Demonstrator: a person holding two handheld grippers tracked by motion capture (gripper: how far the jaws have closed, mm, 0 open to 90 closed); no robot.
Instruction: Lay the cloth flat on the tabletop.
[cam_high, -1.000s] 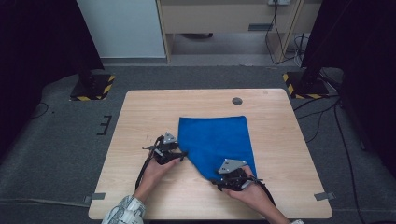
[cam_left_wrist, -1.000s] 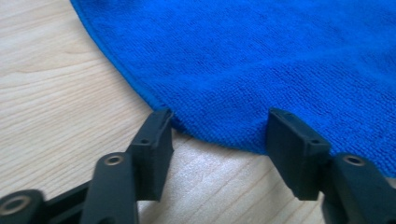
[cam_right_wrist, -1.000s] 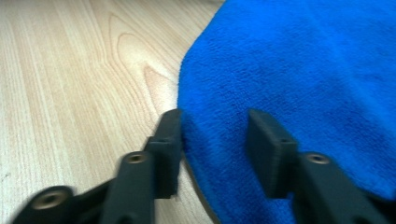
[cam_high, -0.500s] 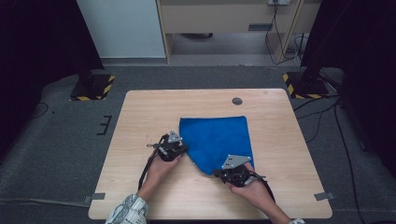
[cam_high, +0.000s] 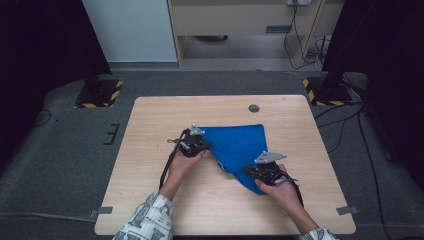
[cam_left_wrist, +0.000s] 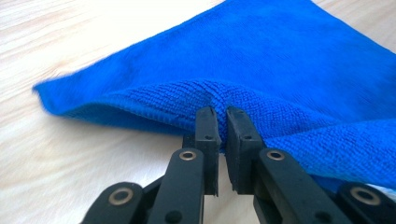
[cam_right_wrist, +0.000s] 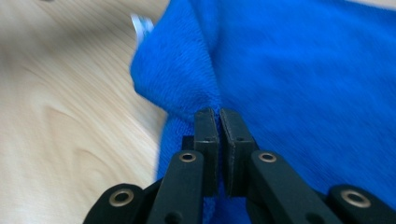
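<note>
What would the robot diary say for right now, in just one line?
scene: blue cloth on wooden table | left tongs: shut on cloth edge | right tongs: shut on cloth edge | cloth: partly lifted, bunched

Cloth (cam_high: 241, 144) is solid bright blue, no print; a small white tag (cam_right_wrist: 141, 23) shows at its edge in the right gripper view. Table (cam_high: 150, 125) is pale wood w/ light grain, plus one dark round spot (cam_high: 254, 108) near the far edge. Both grippers, left gripper (cam_left_wrist: 217, 122) & right gripper (cam_right_wrist: 219, 122), have black jaws w/ silver-ringed pins; grey plates on top. Sleeve (cam_high: 147, 222) is white w/ a dark busy print. Floor (cam_high: 60, 150) is grey carpet. Stand bases (cam_high: 98, 93) carry yellow/black hazard stripes.
</note>
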